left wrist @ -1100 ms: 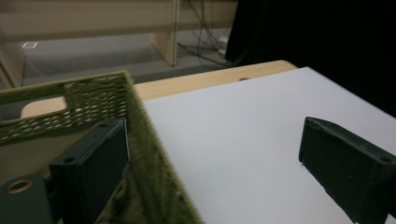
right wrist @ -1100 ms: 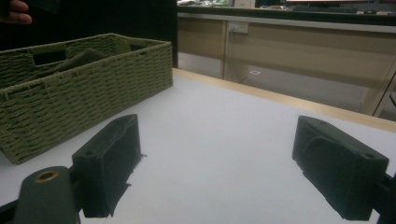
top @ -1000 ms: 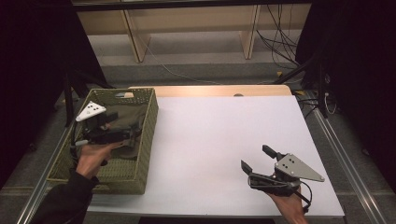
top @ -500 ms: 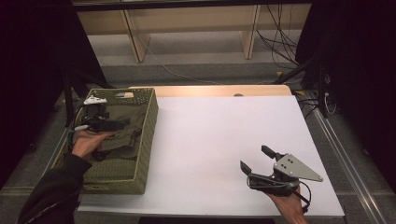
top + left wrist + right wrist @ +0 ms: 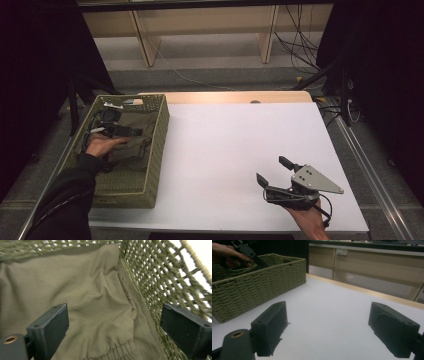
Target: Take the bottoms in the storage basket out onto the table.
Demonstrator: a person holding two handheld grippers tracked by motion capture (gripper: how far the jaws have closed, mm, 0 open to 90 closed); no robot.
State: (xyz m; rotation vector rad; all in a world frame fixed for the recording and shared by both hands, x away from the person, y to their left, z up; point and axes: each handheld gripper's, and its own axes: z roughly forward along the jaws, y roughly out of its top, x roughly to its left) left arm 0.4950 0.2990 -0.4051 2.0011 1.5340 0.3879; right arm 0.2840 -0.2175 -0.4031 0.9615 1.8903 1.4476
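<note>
Between our left gripper [image 5: 115, 327] jaws, which stand wide apart, lies the olive cloth [image 5: 82, 305], rumpled into soft folds, with a gathered elastic hem just below the gap. Neither jaw has closed on it; we cannot tell whether the tips press into the fabric or sit just above it. Beside the right-hand jaw in the left gripper view rises the woven wall of the green basket [image 5: 160, 277], very near that jaw (the weave is open enough that the white table glows through it). From the high view we see the left gripper [image 5: 117, 131] down inside the basket [image 5: 157, 150], our left hand [image 5: 100, 146] behind it, and the cloth [image 5: 135, 142] covering the basket's floor under and ahead of the jaws. A small white piece [image 5: 113, 105] sits at the basket's far rim, beyond the jaws.

Our right gripper [image 5: 277, 175] is held low over the white table [image 5: 225, 140], well apart from the basket, its jaws spread wide with nothing between them. Ahead of those jaws in the right gripper view [image 5: 328, 332] runs bare tabletop [image 5: 332, 305], with the basket [image 5: 257, 285] off past the left-hand jaw and our other hand [image 5: 227, 253] working above it. The basket wall stands between the right gripper and the cloth.
</note>
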